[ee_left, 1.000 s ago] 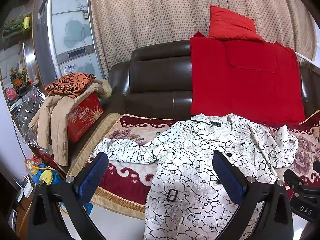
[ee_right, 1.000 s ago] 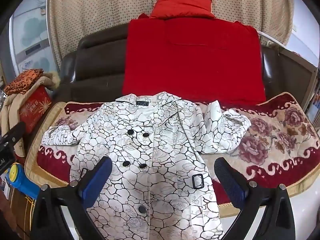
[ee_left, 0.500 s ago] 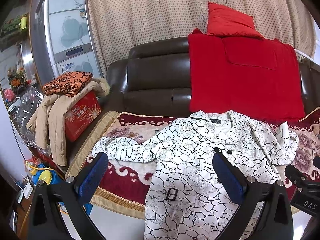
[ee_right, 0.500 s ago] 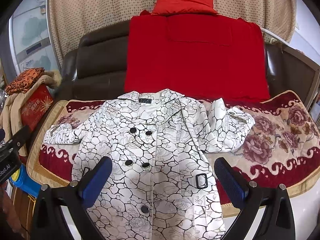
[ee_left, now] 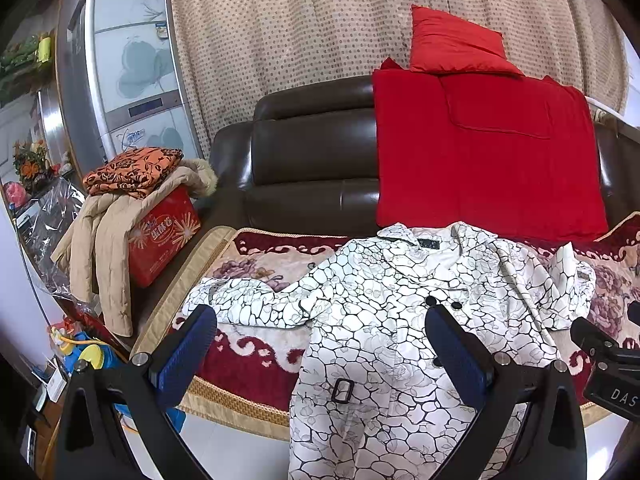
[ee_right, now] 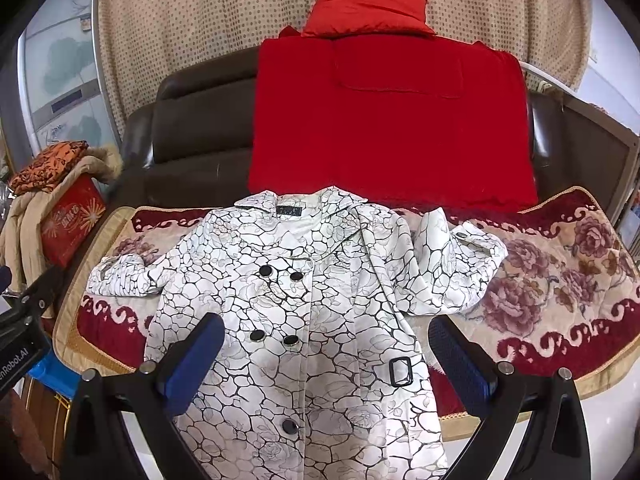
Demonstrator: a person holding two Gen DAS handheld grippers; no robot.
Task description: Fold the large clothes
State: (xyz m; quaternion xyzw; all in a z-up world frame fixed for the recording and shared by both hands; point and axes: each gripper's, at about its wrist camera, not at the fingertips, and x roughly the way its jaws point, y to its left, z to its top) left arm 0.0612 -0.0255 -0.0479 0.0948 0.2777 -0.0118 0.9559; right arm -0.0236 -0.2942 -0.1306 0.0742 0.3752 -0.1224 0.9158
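While spread face-up across a floral sofa cover (ee_right: 560, 280), white crackle-print coat (ee_right: 312, 320) with collar toward red blanket (ee_right: 392, 120), hem hanging over the front edge. Left gripper (ee_left: 320, 352) and right gripper (ee_right: 326, 356) both hovering above it, jaws wide apart, holding nothing. Beside the sofa, red box (ee_left: 164, 236) under piled clothes.
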